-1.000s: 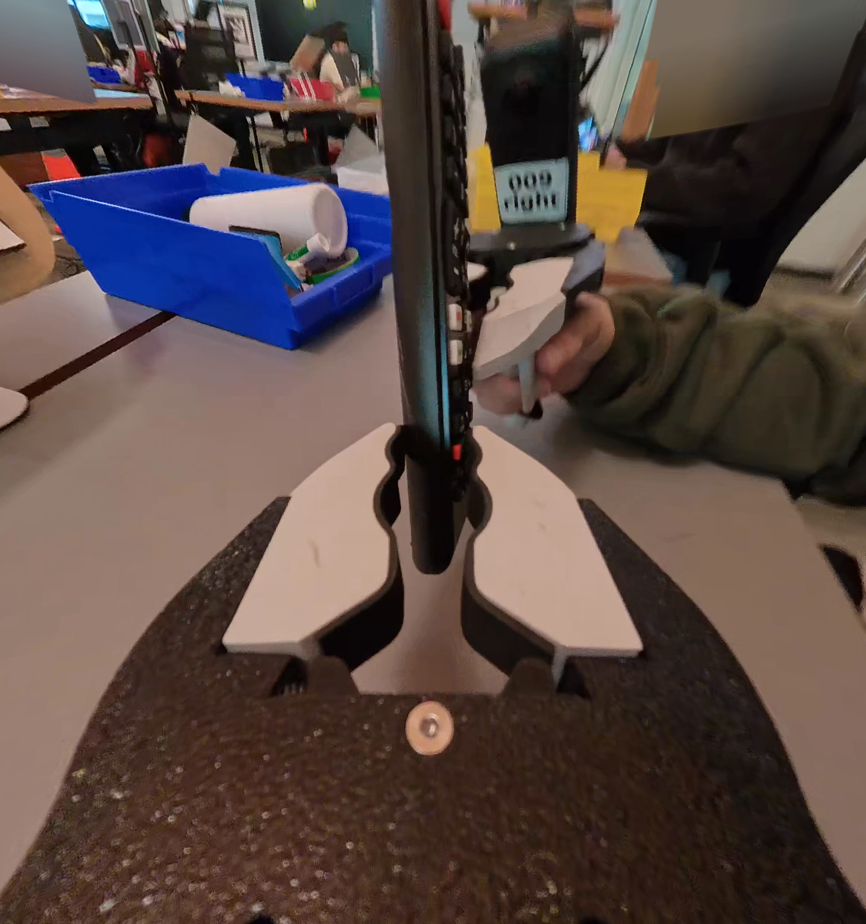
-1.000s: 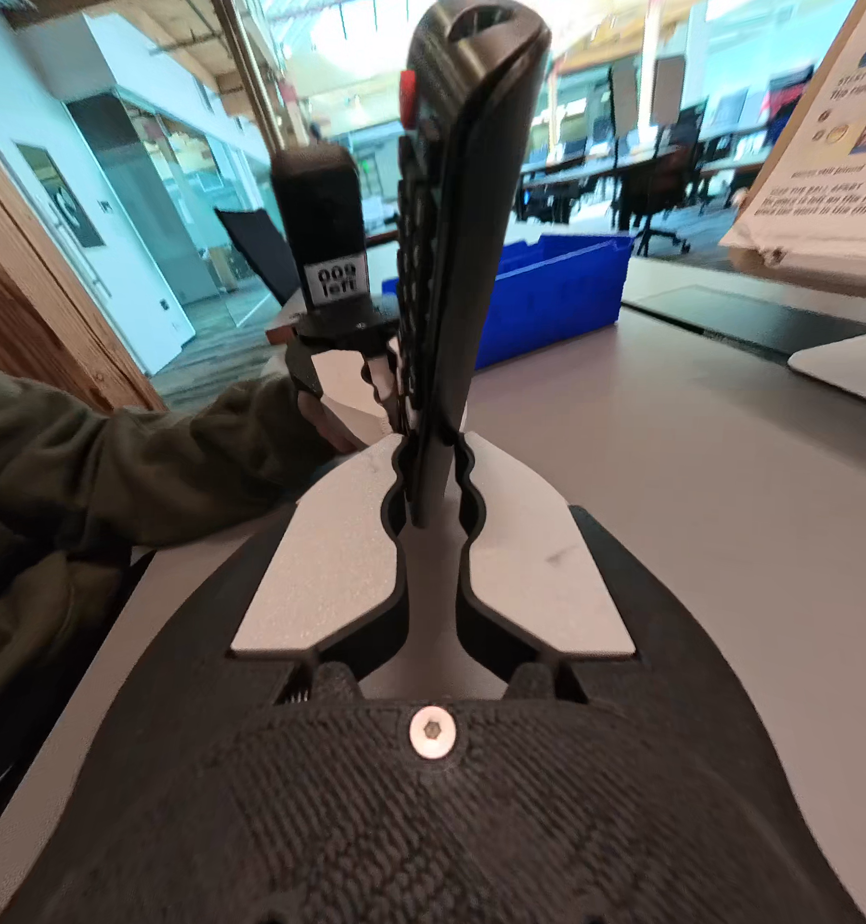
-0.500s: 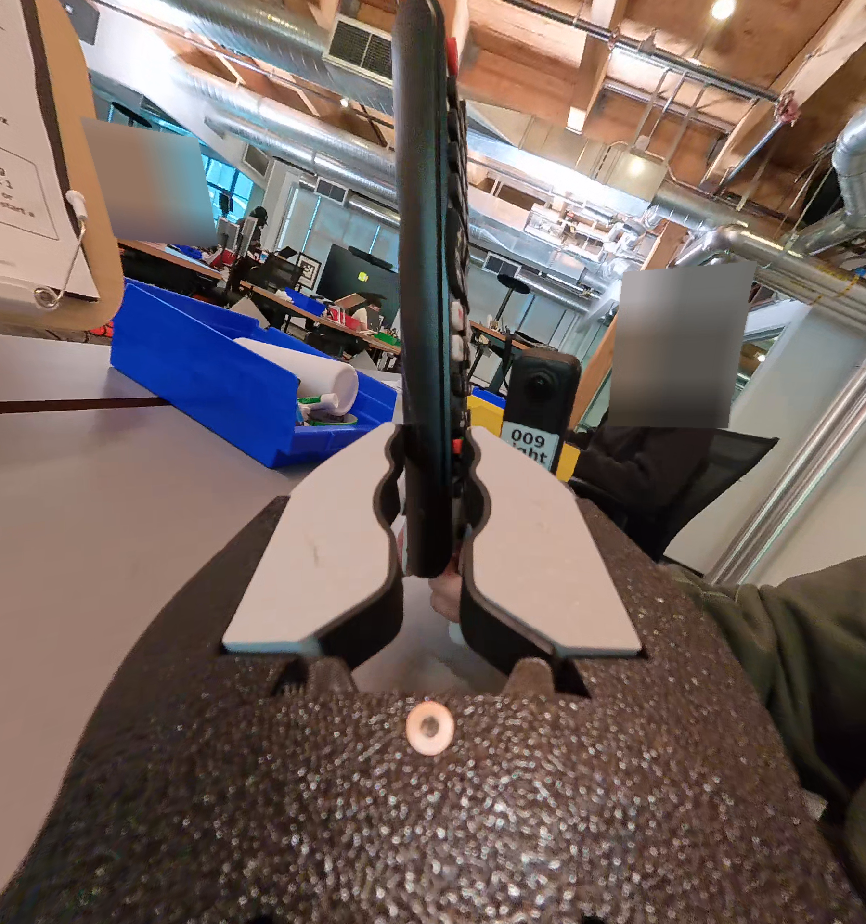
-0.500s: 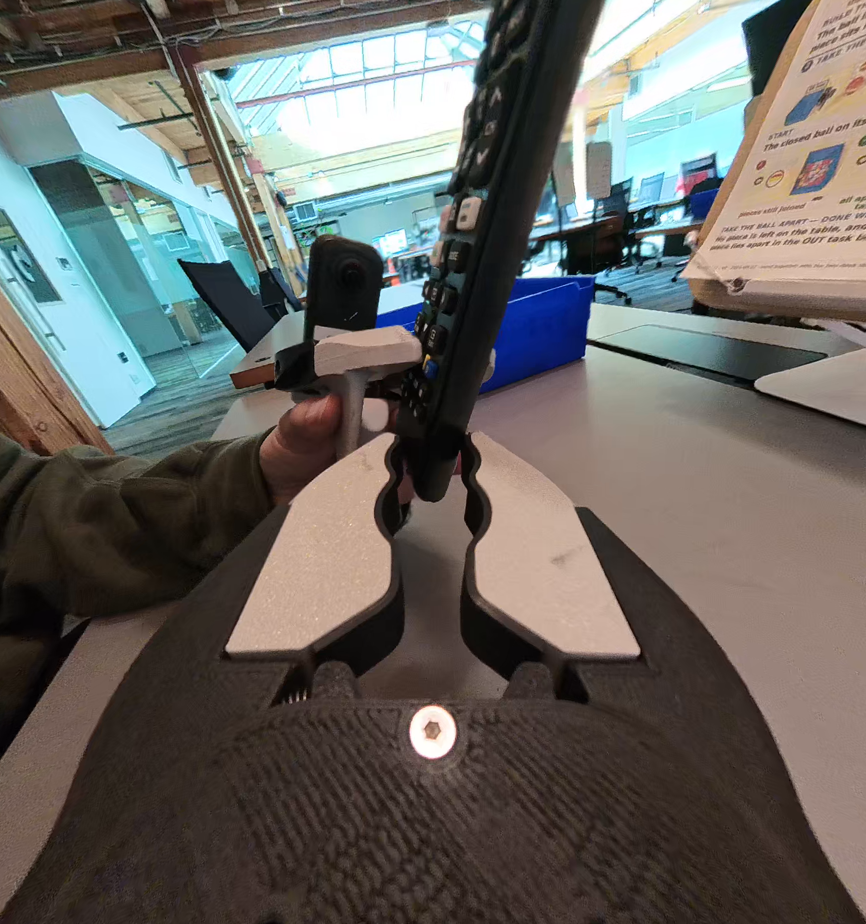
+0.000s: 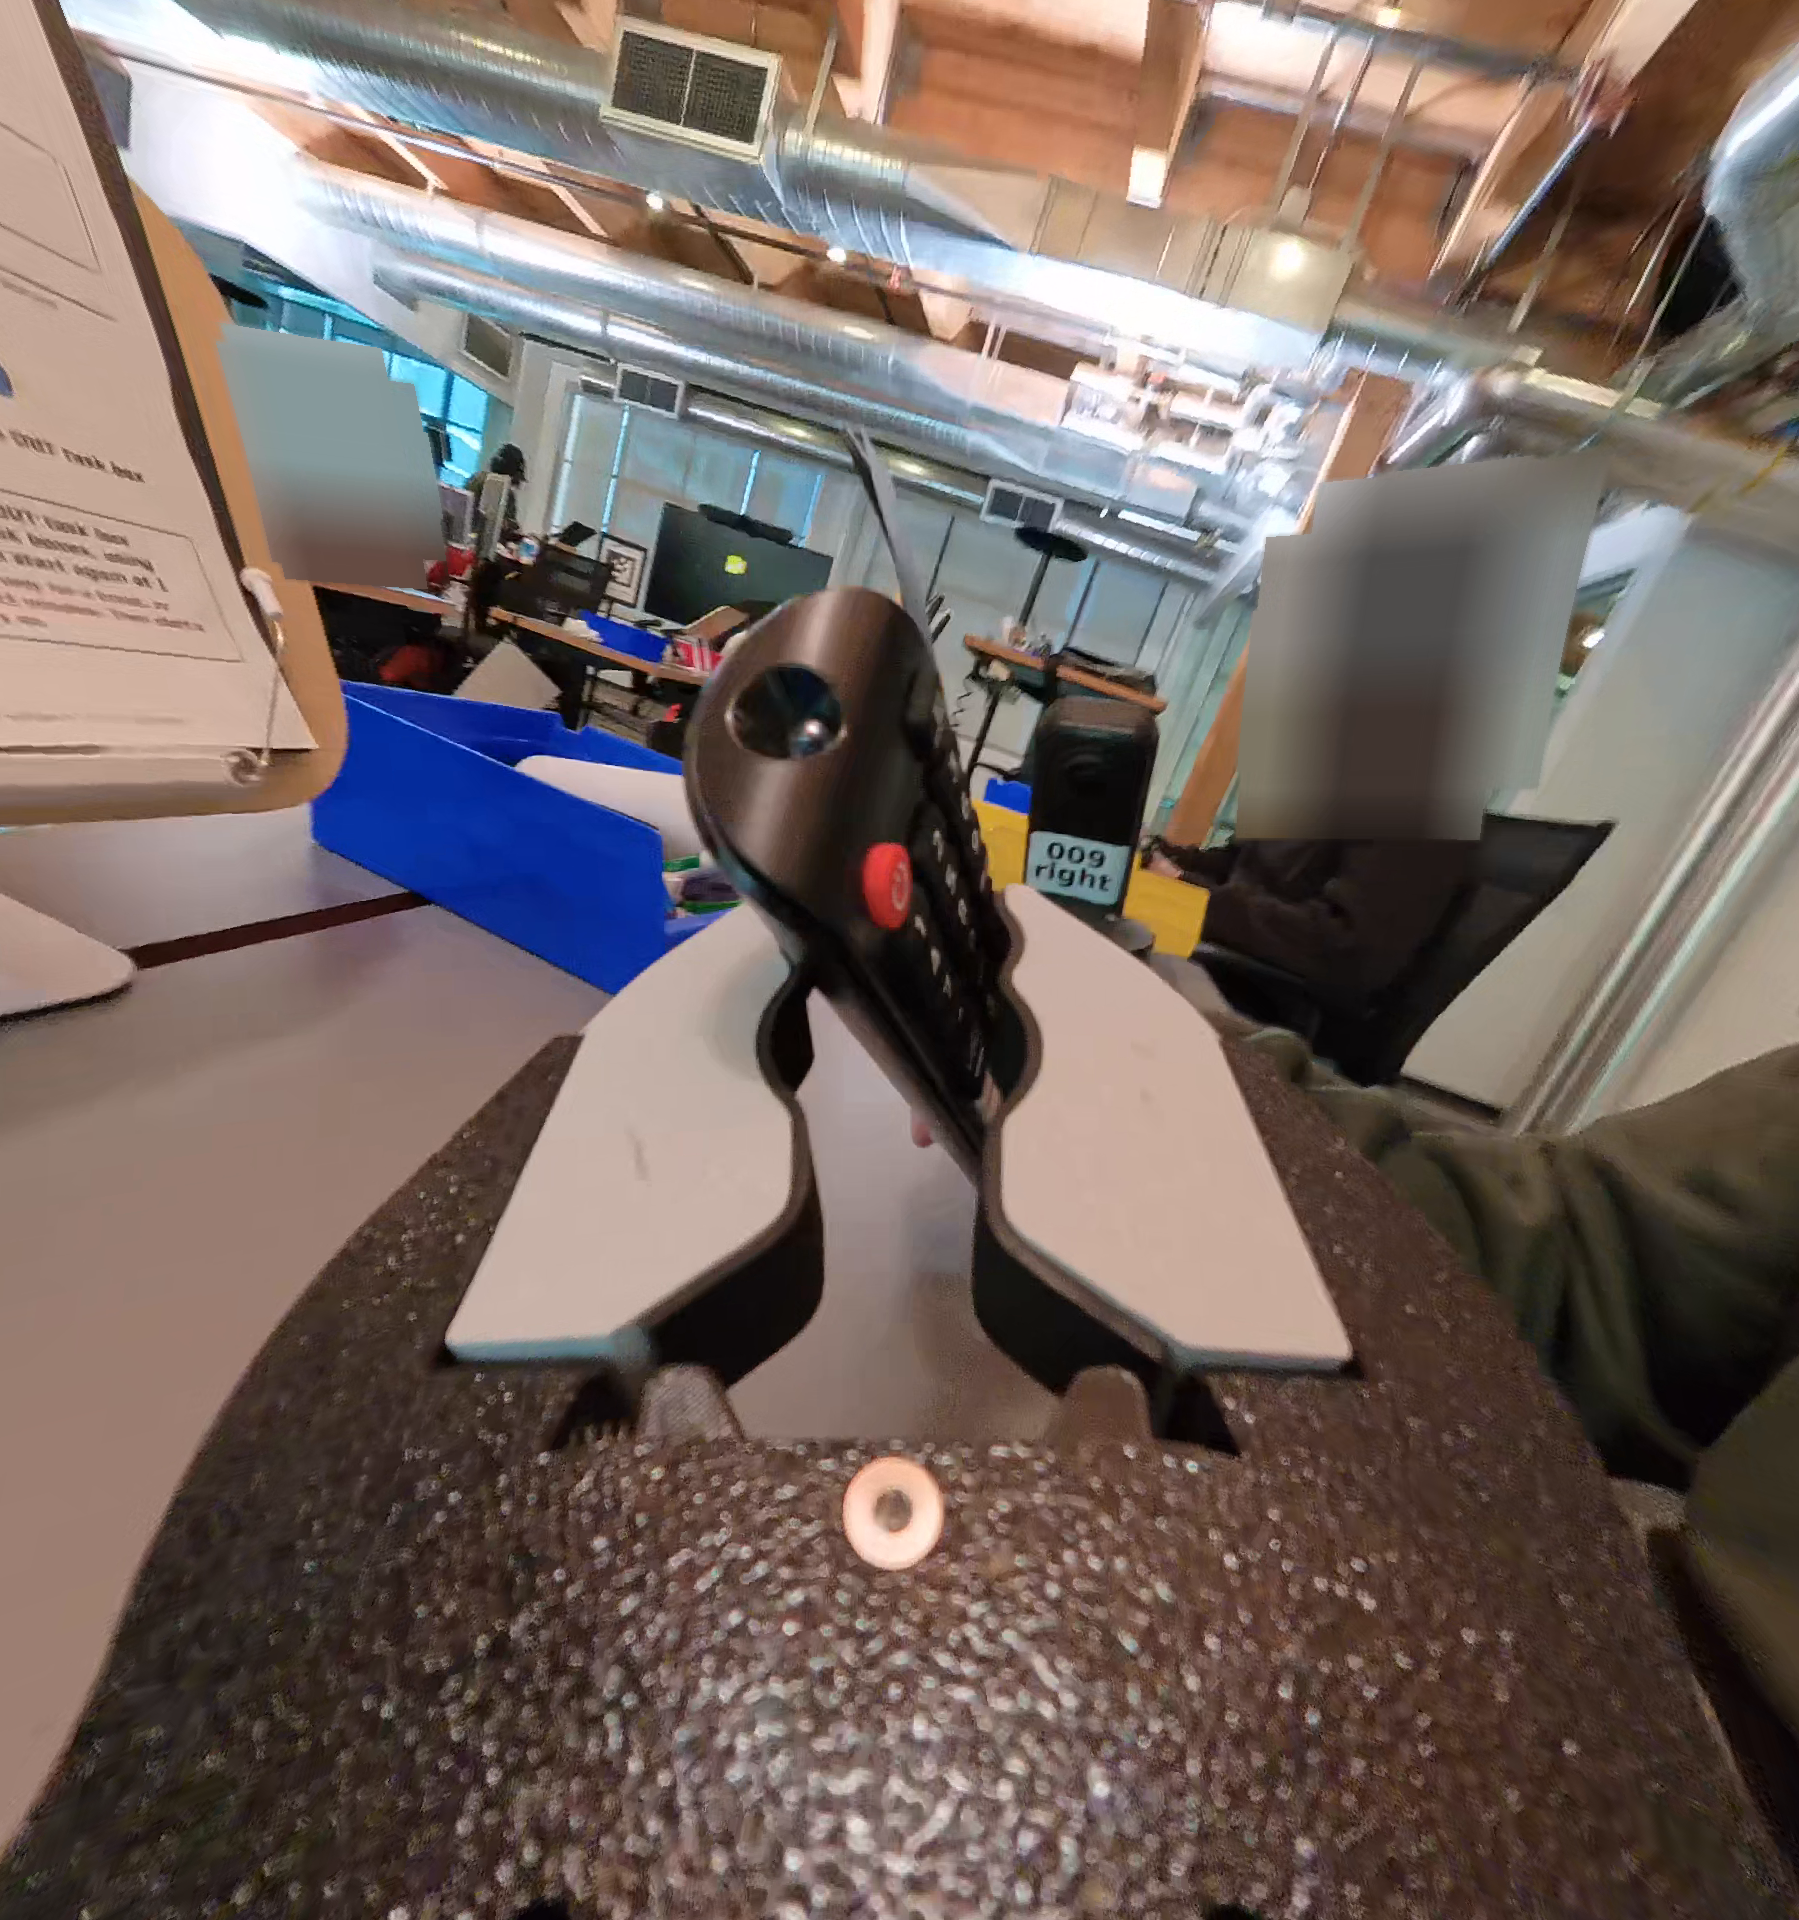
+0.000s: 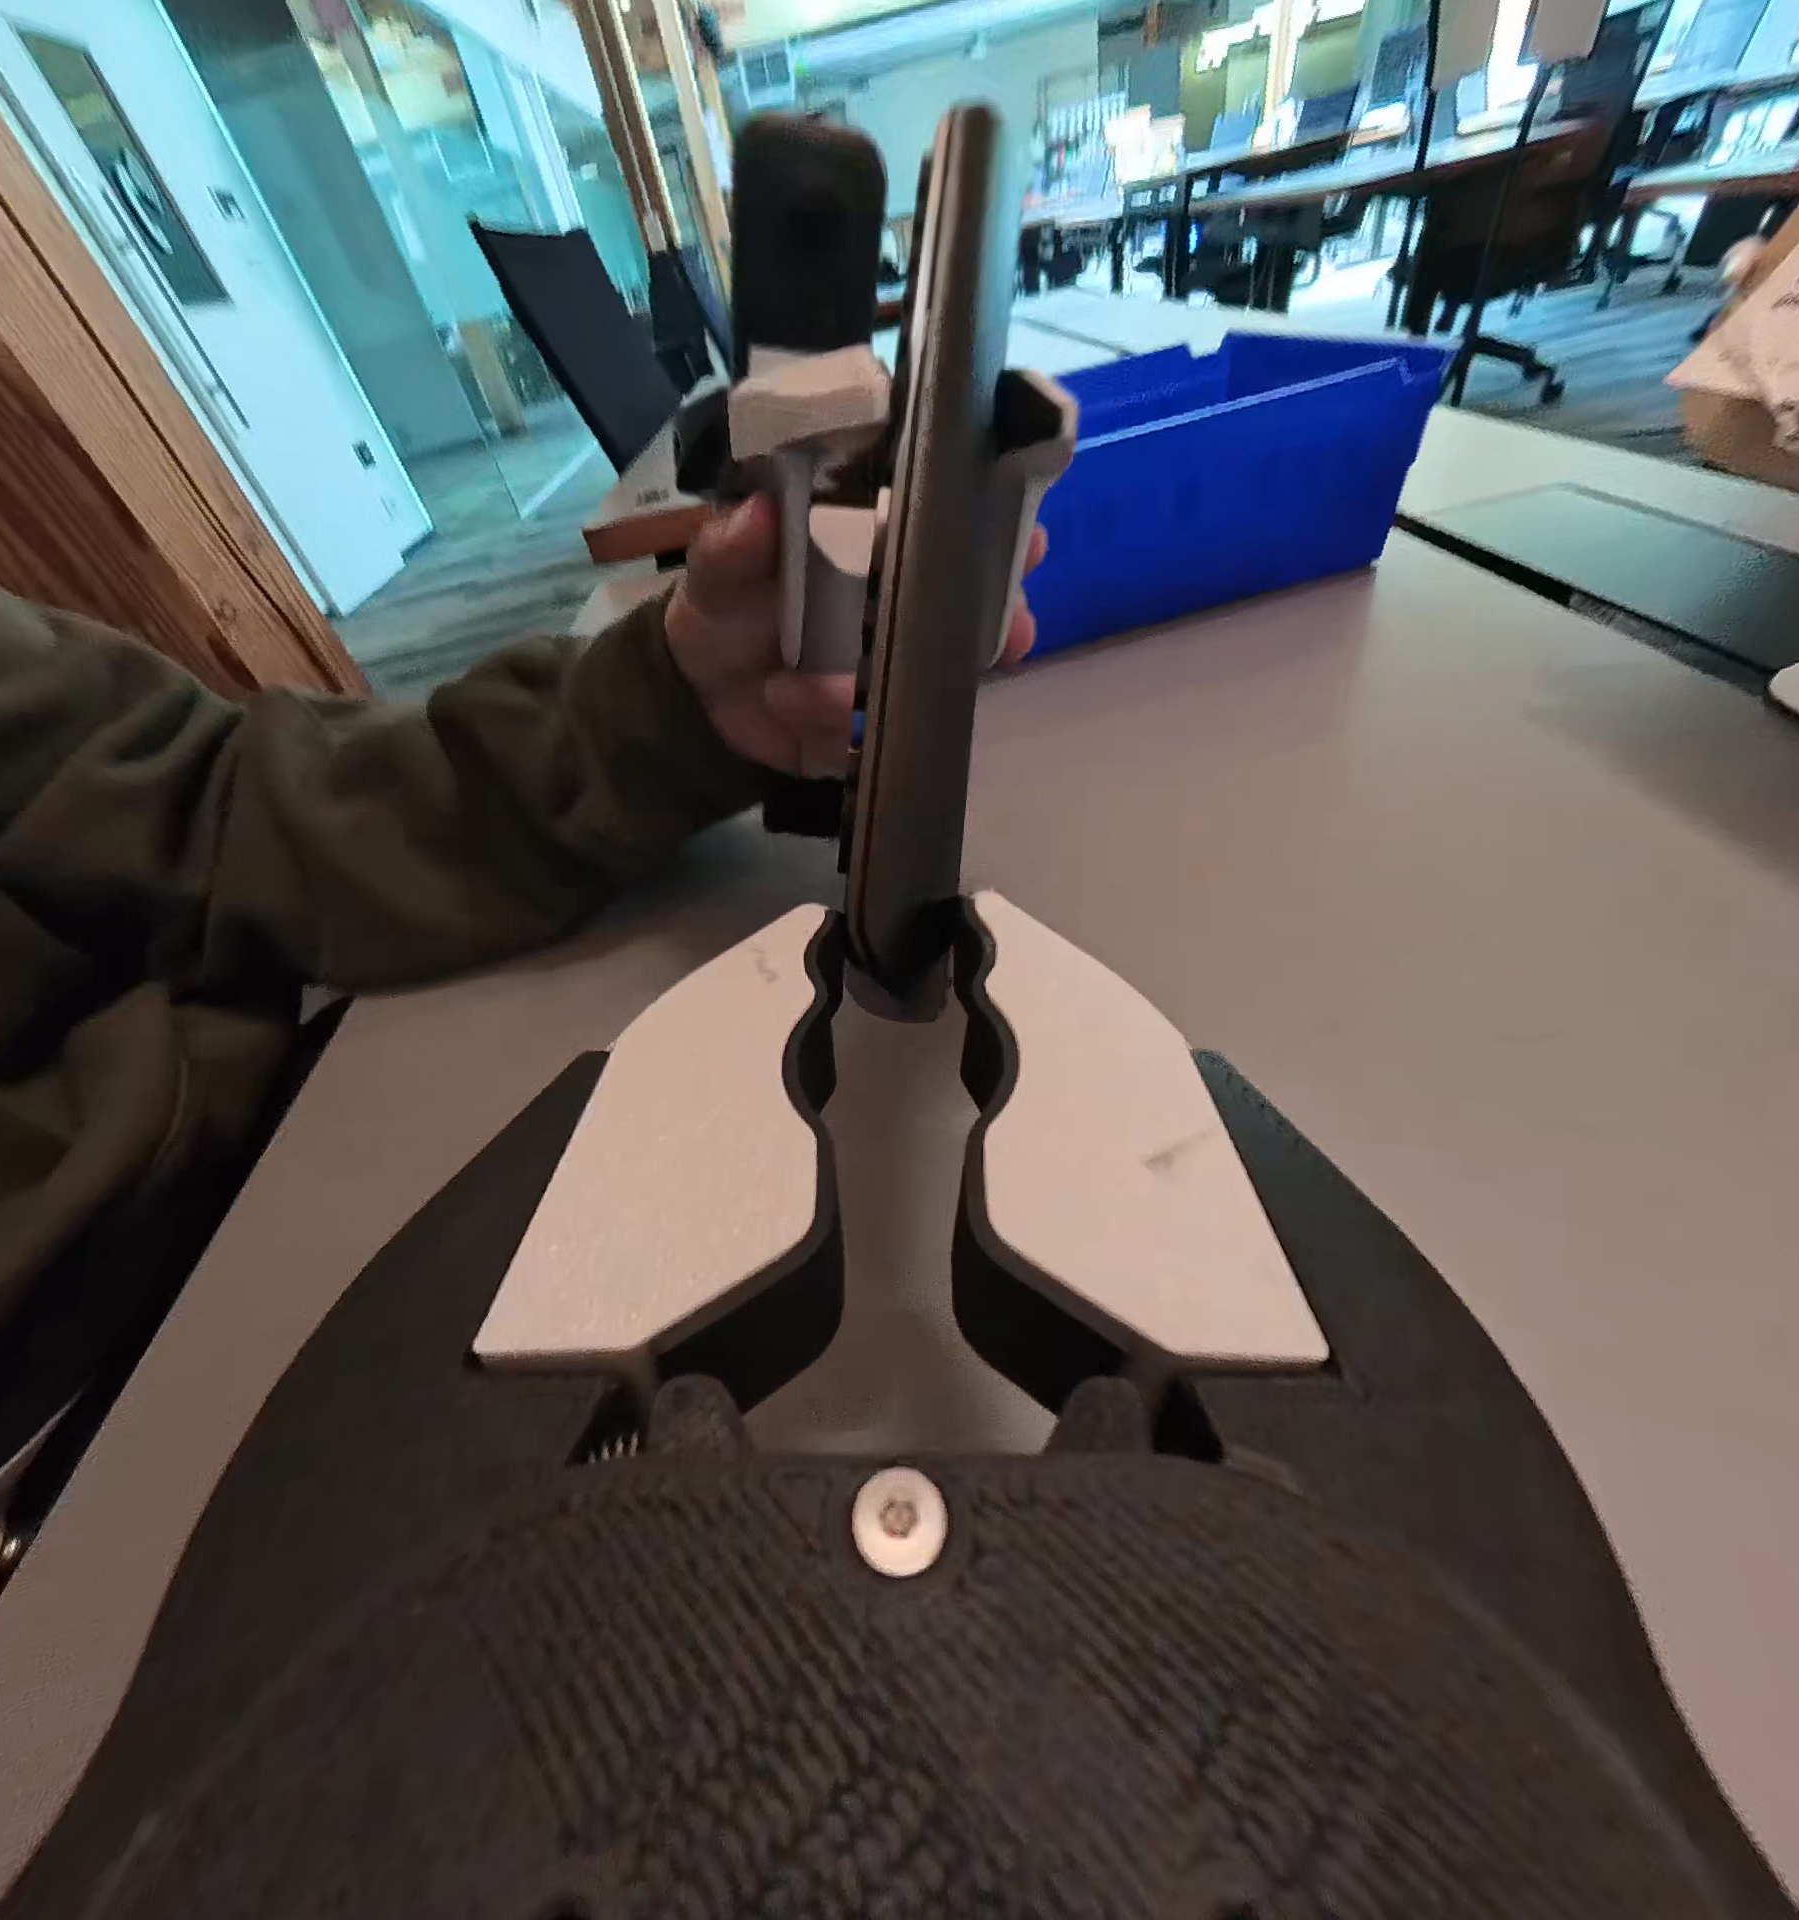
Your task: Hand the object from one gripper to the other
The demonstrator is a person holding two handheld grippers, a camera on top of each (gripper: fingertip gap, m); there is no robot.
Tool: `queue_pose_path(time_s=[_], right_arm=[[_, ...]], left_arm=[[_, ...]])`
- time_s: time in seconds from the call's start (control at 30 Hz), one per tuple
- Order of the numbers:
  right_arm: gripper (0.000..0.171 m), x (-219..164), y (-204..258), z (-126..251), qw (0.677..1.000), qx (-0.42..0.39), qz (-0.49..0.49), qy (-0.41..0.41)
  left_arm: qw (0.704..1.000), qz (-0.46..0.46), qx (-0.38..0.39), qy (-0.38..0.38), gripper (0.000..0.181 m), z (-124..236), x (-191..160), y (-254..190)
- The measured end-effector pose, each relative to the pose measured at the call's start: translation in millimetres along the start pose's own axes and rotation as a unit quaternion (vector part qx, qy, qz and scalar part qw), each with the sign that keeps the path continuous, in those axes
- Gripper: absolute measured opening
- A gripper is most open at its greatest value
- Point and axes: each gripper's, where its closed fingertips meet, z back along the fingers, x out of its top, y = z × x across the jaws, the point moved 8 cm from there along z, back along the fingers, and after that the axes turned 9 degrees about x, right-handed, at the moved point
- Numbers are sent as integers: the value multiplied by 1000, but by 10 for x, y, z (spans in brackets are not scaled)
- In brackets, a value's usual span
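Since a moment ago the left gripper spread its jaws; the remote, above the desk's near edge, sits pinched in the right gripper; withdraw left straight back

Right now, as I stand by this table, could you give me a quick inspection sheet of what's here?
Surface: grey table, mostly bare.
Job's things: black remote, off the table, tilted between the left gripper's fingers.
Clutter: blue bin with a white roll inside; clipboard with printed sheet; yellow bin.
Grippers: left gripper open, gap beside the remote on one side; right gripper shut on the remote's lower end.
Cables: nothing seen.
Surroundings: open office with desks and chairs, ceiling ducts; the person's olive sleeve.
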Motion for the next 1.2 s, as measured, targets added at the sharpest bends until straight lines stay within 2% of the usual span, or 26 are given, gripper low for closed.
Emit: queue_pose_path(time_s=[0.17, 0.2, 0.27, 0.37, 0.47, 0.5, 0.57, 0.67, 0.83, 0.93, 1.1, 1.2], right_arm=[[22, -23, -120, 60, 995, -51, -15, -87], [27, -30, -150, 55, 991, -57, -32, -115], [51, -36, -180, 14, 984, -61, -59, -158], [66, -63, -180, -89, 984, -77, -57, -153], [67, -75, -150, -205, 984, -79, -52, -151], [62, -62, -136, -228, 982, -74, -51, -164], [36, -36, -117, -211, 975, -63, -51, -207], [25, -6, -101, -134, 970, 14, -60, -237], [24, 76, -118, 59, 973, 46, -69, -217], [24, 85, -106, 208, 979, 72, -76, -177], [24, 63, -58, 310, 986, 94, -78, -116], [24, 15, -42, 249, 990, 92, -75, -71]], left_arm=[[994, 85, 36, -56, 24, -67, -49, 54], [992, 93, 48, -66, 24, -69, -58, 67], [989, 99, 70, -83, 23, -62, -67, 84], [981, 116, 78, -131, 23, -41, -52, 72], [975, 147, 47, -162, 23, -64, -55, 25], [977, 146, 40, -153, 23, -97, -81, 8], [983, 128, 32, -131, 24, -165, -144, -35], [983, 137, 2, -121, 25, -191, -147, -61], [993, 100, -46, -37, 29, -181, -145, -81], [998, 37, -46, 29, 52, -122, -106, -105], [988, -42, -61, 133, 51, -81, -219, -148], [982, -67, -75, 159, 40, -107, -298, -192]])
